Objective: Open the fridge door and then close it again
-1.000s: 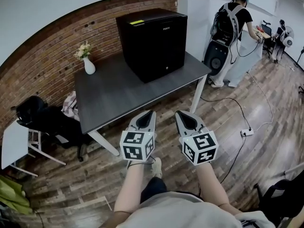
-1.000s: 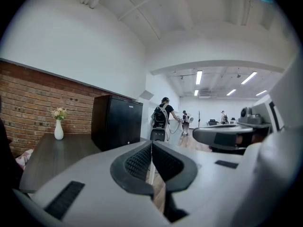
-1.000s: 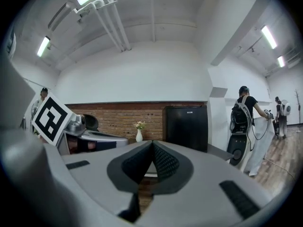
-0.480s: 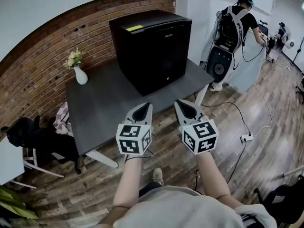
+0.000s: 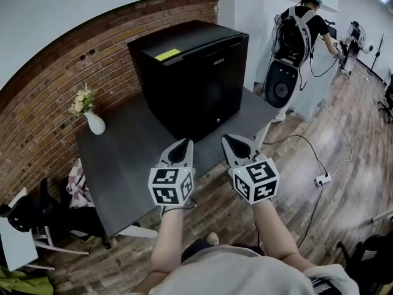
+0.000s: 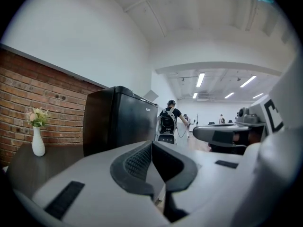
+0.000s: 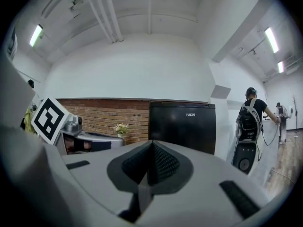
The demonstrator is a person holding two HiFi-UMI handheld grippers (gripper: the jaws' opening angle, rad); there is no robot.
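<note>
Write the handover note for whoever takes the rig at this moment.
Left gripper: shut, empty.
Right gripper: shut, empty.
Both are held side by side at the near edge of the table, pointing toward the fridge and not touching it.
The fridge stands on the table by the brick wall, and its door is closed. A vase stands apart to its left.
Done: nothing shows on the door.
Left: reach the door, open it, then close it.
</note>
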